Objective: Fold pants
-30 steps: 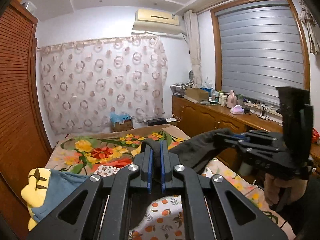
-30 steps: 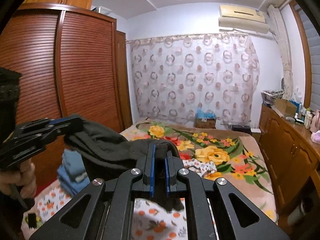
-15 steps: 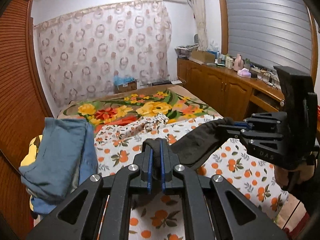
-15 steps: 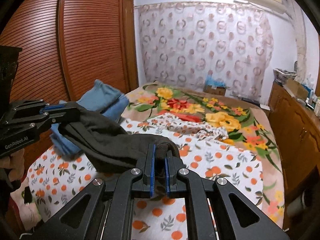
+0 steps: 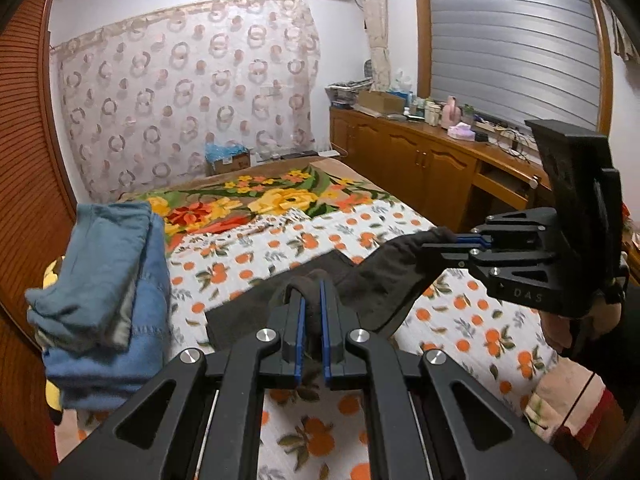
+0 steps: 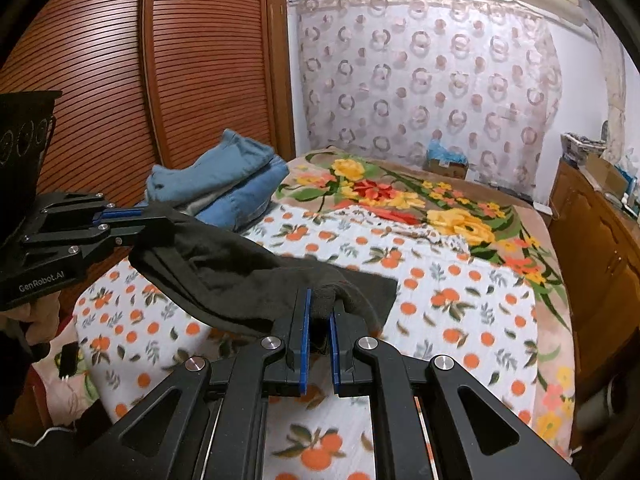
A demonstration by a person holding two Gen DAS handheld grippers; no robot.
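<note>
Since the earlier frames, both of your grippers have come down toward the bed, and the lower part of the dark pants (image 6: 240,280) now reaches the sheet, where before the garment hung clear of it.

Your left gripper (image 5: 312,300) has its jaws pressed together on a bunched edge of the pants; dark cloth fills the narrow gap between the blue pads. Your right gripper (image 6: 319,312) is likewise pinched tight on another bunch of the same edge. In the left wrist view the right gripper (image 5: 448,242) shows side-on at the right, with the fabric slung between the two tools. In the right wrist view the left gripper (image 6: 152,220) shows at the left, clamped on its fold.

The pants sag from both grips onto the bed (image 5: 460,320), which carries an orange-print sheet (image 6: 460,300). Beyond that lies a floral blanket (image 6: 400,196). A stack of folded blue clothes (image 5: 108,280) sits at the bed's left edge, beside the slatted wooden wardrobe (image 6: 180,60).

Farther back, a ring-patterned curtain (image 5: 192,92) covers the far wall. A wooden cabinet (image 5: 420,168) with clutter on top runs under the shuttered window (image 5: 512,40).
</note>
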